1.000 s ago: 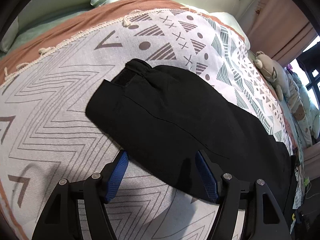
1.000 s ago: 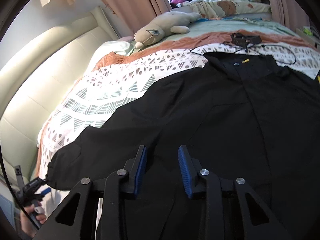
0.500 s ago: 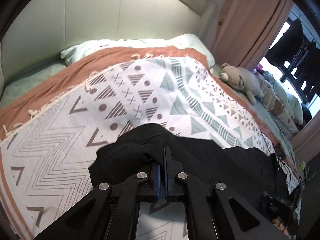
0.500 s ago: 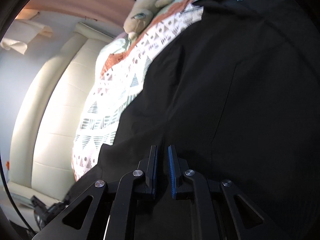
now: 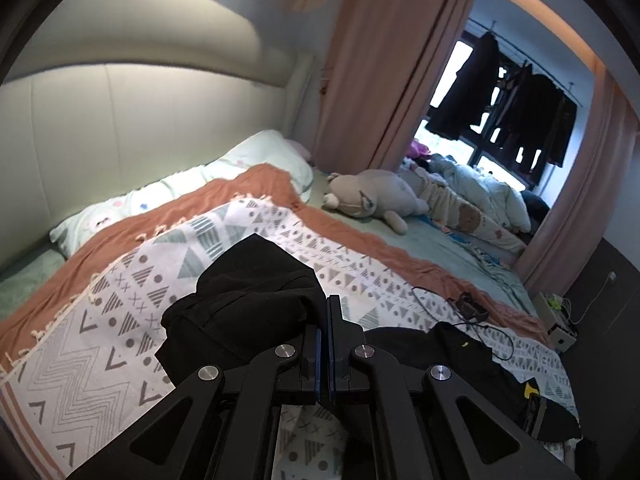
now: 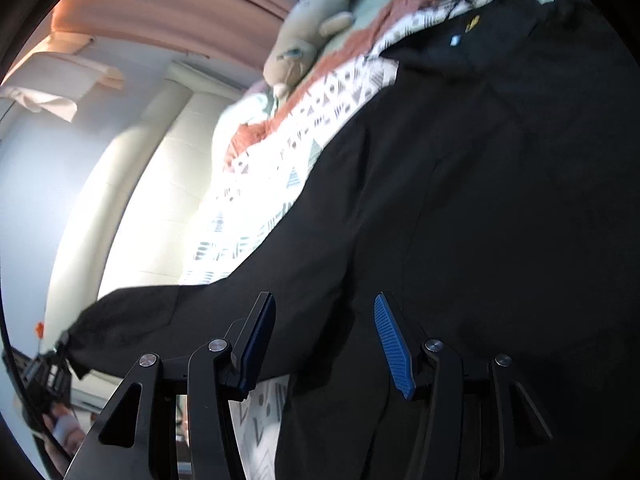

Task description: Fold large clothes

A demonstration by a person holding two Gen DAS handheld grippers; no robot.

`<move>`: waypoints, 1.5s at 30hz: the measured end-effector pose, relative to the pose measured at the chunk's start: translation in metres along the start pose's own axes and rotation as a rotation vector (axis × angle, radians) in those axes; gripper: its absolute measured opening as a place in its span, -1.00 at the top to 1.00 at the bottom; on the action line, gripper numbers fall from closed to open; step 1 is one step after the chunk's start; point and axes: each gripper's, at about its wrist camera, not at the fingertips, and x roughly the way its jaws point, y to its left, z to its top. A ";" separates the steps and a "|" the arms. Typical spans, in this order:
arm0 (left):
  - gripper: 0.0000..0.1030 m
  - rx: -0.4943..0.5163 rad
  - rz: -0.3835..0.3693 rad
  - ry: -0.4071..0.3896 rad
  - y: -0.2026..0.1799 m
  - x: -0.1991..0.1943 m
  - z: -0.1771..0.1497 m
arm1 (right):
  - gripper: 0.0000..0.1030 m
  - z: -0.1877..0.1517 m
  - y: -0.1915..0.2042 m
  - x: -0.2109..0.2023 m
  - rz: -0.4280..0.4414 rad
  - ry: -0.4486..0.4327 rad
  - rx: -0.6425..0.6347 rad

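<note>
Change: since half a second ago the right claw (image 6: 325,340) has been spread apart, and the sleeve end has been raised higher off the bed by the left claw (image 5: 328,322).
Left claw: clenched on the sleeve end (image 5: 256,292) of the black garment (image 5: 460,356), the blue pads pressed together with the cloth bunched to their left.
Right claw: released, its blue pads (image 6: 392,344) held wide apart over the garment's body; no cloth is gripped.
Black garment: spread across the patterned blanket (image 5: 100,344) on the bed, the body at near right, the lifted sleeve at near left.
Blanket: white with grey shapes, edged in rust orange.
Far side: a plush toy (image 5: 372,198) is laid beyond the blanket, pillows (image 5: 256,160) at far left against the padded headboard (image 5: 140,120).
Right edge: a black cable (image 5: 472,316) is seen on the blanket near the collar.
</note>
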 end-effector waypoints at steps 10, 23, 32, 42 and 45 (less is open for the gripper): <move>0.98 0.081 -0.213 -0.014 -0.114 -0.016 0.020 | -0.02 -0.037 -0.034 -0.130 -0.176 -0.146 -0.071; 0.98 0.235 -0.340 0.082 -0.224 0.030 -0.004 | -0.02 -0.014 -0.088 -0.175 -0.260 -0.248 0.070; 0.97 0.226 -0.498 0.209 -0.308 0.094 -0.067 | -0.02 0.000 -0.145 -0.218 -0.312 -0.318 0.212; -0.65 0.188 -0.517 0.489 -0.327 0.144 -0.176 | -0.02 0.005 -0.175 -0.239 -0.307 -0.365 0.315; -0.65 0.141 -0.481 0.482 -0.315 0.139 -0.193 | -0.02 0.005 -0.172 -0.234 -0.304 -0.352 0.303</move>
